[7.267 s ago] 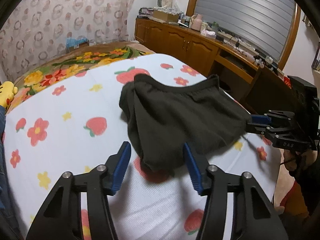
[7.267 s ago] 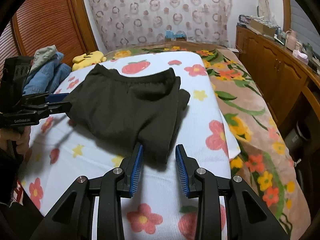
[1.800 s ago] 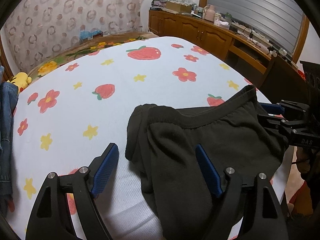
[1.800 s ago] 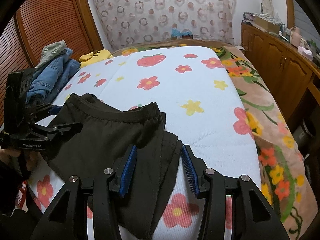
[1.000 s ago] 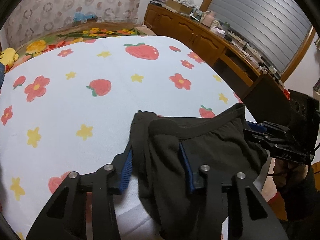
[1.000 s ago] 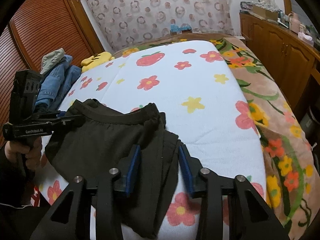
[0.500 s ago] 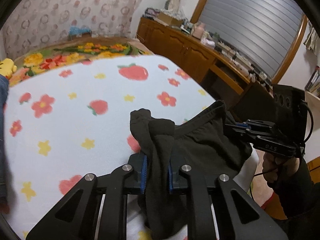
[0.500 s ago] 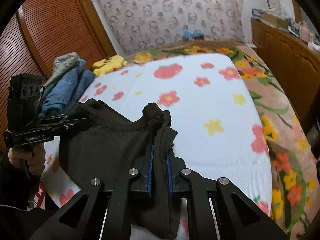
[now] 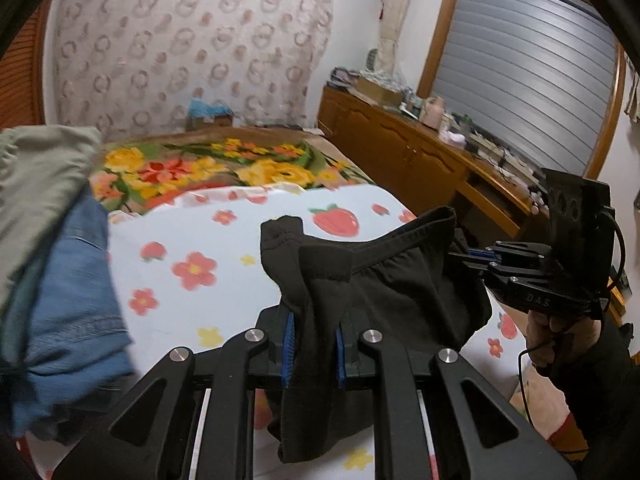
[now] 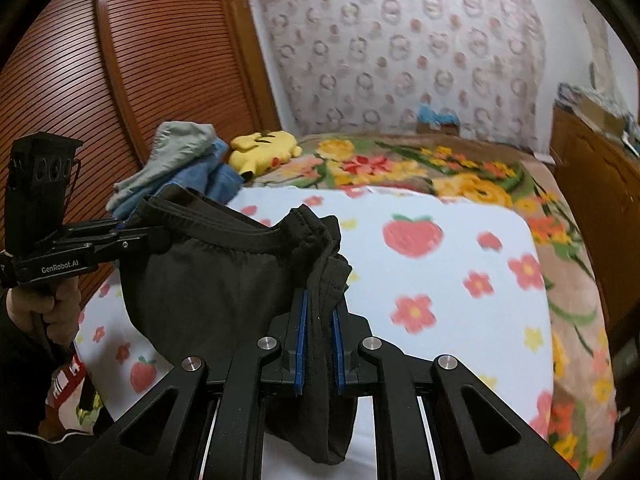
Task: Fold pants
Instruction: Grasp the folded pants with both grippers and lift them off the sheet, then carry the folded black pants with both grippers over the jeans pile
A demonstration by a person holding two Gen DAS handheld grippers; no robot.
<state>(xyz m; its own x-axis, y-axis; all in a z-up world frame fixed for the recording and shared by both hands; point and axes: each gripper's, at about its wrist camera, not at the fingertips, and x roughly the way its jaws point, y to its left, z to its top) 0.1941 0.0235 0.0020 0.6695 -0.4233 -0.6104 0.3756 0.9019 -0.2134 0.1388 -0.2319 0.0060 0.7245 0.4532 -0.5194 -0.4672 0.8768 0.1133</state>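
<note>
**Count of things in the bedroom**

One pair of black pants (image 9: 384, 280). Two grippers: the left gripper (image 9: 313, 350) and the right gripper (image 10: 319, 344). One bed with a white flowered sheet (image 10: 460, 280). One yellow plush toy (image 10: 264, 150) at the far left. One heap of blue and grey clothes (image 10: 188, 160) beside it. One wooden sideboard (image 9: 420, 160) on the right.

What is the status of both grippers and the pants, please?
Left gripper shut on black pants. Right gripper shut on them too. Pants lifted off bed.
</note>
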